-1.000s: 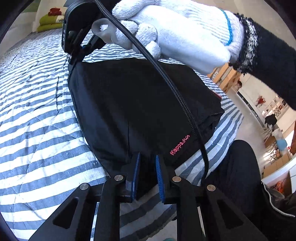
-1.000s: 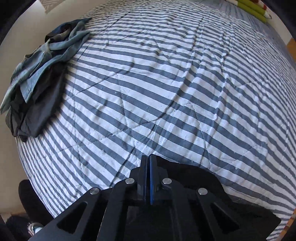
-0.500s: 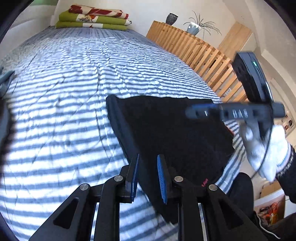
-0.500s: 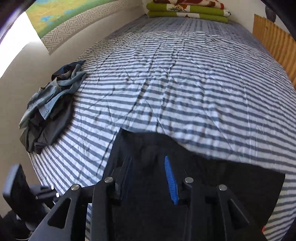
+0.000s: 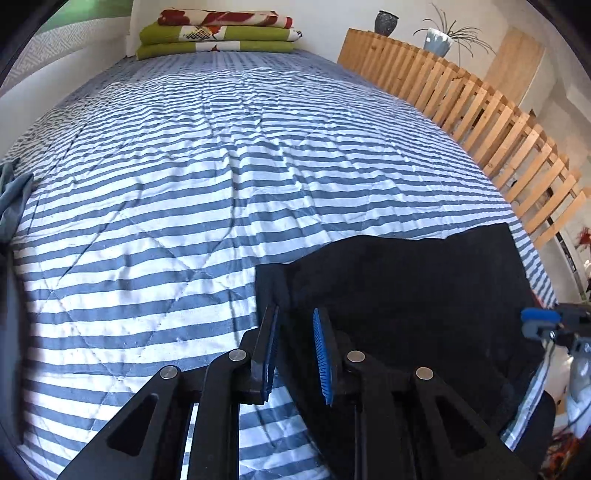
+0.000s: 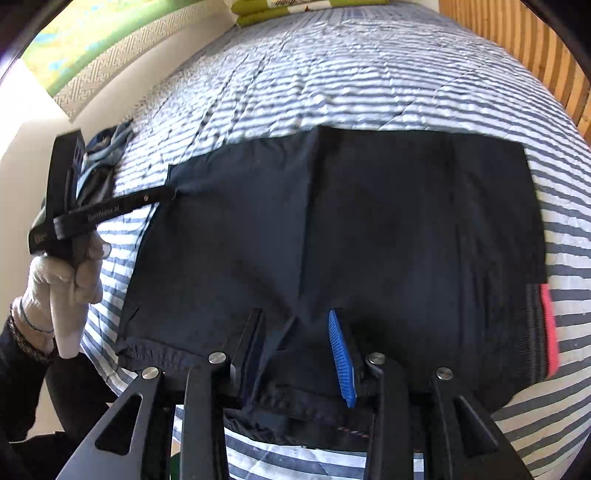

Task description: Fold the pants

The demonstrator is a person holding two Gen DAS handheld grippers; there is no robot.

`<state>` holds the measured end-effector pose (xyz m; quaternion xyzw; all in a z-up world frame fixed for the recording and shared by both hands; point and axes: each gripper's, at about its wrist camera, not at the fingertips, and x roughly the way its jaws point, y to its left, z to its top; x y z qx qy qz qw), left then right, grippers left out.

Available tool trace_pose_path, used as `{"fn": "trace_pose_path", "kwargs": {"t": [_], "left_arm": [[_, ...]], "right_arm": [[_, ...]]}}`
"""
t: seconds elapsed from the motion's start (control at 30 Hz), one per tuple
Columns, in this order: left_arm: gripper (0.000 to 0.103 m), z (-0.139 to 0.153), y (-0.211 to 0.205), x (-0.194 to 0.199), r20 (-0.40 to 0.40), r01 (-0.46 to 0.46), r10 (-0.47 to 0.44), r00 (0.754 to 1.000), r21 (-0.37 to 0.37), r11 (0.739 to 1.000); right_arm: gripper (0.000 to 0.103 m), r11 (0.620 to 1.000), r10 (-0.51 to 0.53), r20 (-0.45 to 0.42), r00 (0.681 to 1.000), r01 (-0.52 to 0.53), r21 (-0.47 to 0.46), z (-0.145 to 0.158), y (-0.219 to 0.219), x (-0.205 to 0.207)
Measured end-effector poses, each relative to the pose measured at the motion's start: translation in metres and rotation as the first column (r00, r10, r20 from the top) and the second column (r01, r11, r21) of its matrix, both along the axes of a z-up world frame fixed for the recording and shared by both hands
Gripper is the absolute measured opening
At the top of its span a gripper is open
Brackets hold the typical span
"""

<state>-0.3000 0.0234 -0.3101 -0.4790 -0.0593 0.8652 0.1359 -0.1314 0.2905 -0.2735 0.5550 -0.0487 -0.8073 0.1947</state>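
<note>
Pants — dark, folded into a flat block — were seen lying on the striped bed near its front edge. The right hand-held gripper was held above their near hem, its jaws spread and nothing pinched between them. The left hand-held gripper, gripped by a white-gloved hand, was likewise spread — poised over the left corner of the folded cloth. Folded blankets were stacked at the far end.
</note>
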Motion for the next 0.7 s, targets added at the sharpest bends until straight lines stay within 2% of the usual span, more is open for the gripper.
{"fn": "trace_pose_path", "kwargs": {"t": [0.1, 0.17, 0.27, 0.4, 0.47, 0.53, 0.57, 0.63, 0.7], "left_arm": [[0.02, 0.002, 0.026, 0.002, 0.008, 0.051, -0.051, 0.999, 0.019, 0.999], [0.02, 0.004, 0.04, 0.012, 0.021, 0.095, -0.096, 0.995, 0.041, 0.995], [0.02, 0.005, 0.061, 0.041, 0.024, 0.169, -0.17, 0.985, 0.053, 0.984], [0.02, -0.011, 0.073, 0.075, 0.063, 0.208, -0.207, 0.976, -0.004, 0.978], [0.02, -0.022, 0.067, 0.087, 0.081, 0.192, -0.19, 0.978, -0.014, 0.981], [0.02, -0.02, 0.055, 0.095, 0.088, 0.151, -0.152, 0.984, 0.019, 0.988], [0.021, -0.017, 0.048, 0.099, 0.094, 0.125, -0.127, 0.987, 0.029, 0.992], [0.026, -0.007, 0.033, 0.112, 0.083, 0.067, -0.072, 0.994, 0.058, 0.996], [0.042, -0.003, 0.02, 0.125, 0.09, 0.007, -0.014, 0.996, 0.083, 0.997]], "right_arm": [[0.032, 0.995, -0.091, -0.011, 0.996, 0.091, -0.037, 0.006, 0.03, -0.02], [0.032, 0.991, -0.115, -0.004, 0.993, 0.115, -0.065, 0.007, 0.04, -0.037], [0.032, 0.995, -0.081, -0.02, 0.996, 0.08, -0.063, 0.009, 0.03, -0.062], [0.032, 0.999, -0.025, -0.059, 0.998, 0.024, -0.024, 0.0, -0.001, -0.096], [0.032, 1.0, 0.0, -0.051, 0.999, 0.0, 0.006, -0.008, -0.017, -0.109], [0.032, 0.994, 0.013, -0.054, 0.998, -0.007, 0.112, -0.024, -0.028, -0.118], [0.032, 0.991, 0.017, -0.053, 0.998, -0.01, 0.133, -0.029, -0.03, -0.119], [0.032, 0.99, 0.013, -0.054, 0.998, -0.005, 0.14, -0.024, -0.03, -0.117], [0.032, 0.995, 0.002, -0.066, 0.998, 0.005, 0.099, -0.008, -0.023, -0.103]]}}
